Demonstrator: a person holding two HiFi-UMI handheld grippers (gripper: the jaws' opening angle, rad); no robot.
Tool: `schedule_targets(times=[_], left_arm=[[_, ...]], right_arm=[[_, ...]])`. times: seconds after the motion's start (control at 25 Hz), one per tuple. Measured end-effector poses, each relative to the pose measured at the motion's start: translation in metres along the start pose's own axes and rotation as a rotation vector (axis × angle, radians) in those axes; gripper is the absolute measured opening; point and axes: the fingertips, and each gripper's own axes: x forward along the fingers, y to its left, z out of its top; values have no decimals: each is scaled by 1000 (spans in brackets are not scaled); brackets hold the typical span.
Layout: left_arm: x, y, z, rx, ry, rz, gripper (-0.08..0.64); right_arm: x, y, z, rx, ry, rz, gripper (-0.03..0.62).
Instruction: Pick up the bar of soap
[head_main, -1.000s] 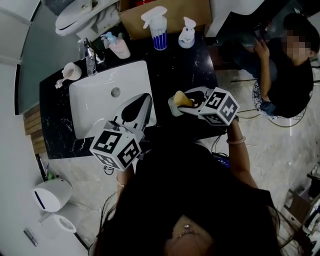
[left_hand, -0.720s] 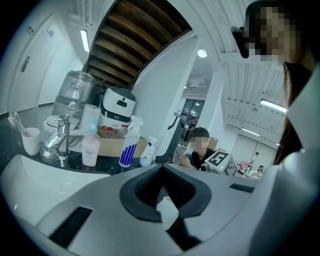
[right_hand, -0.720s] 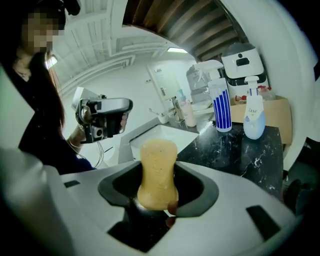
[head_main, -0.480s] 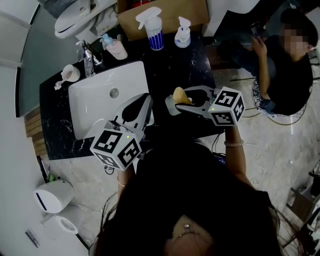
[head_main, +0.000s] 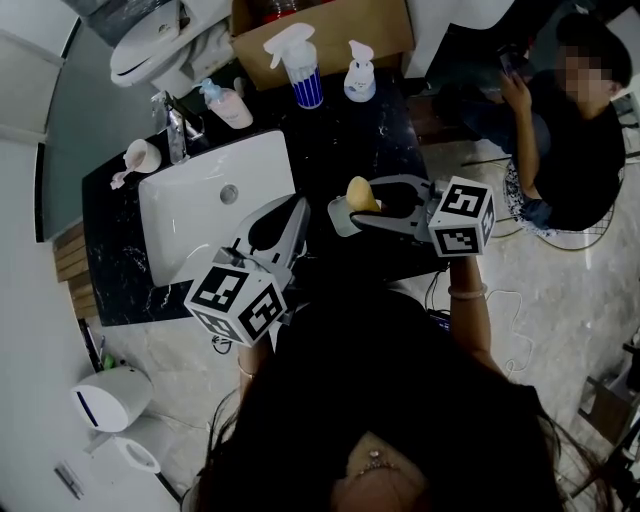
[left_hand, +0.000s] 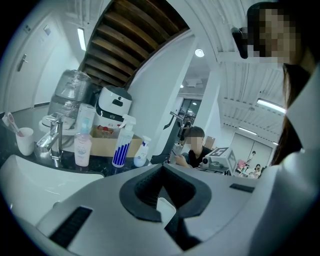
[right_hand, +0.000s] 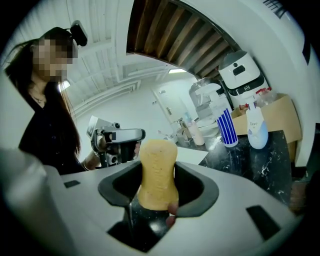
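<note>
Right gripper view shows the bar of soap (right_hand: 157, 170) standing upright, clamped between the jaws of the right gripper (right_hand: 159, 192) over the dark marbled counter (head_main: 345, 130). The left gripper (left_hand: 163, 167), jaws together and empty, hovers at the white sink's (head_main: 195, 205) front edge.
</note>
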Motion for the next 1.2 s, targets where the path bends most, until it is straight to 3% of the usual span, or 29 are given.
schedule_targets(times=[1.2], left_arm=[[-3, -34, -2, 14, 11, -69, 8]], right_arm=[[-31, 44, 44, 15, -229, 194, 201]])
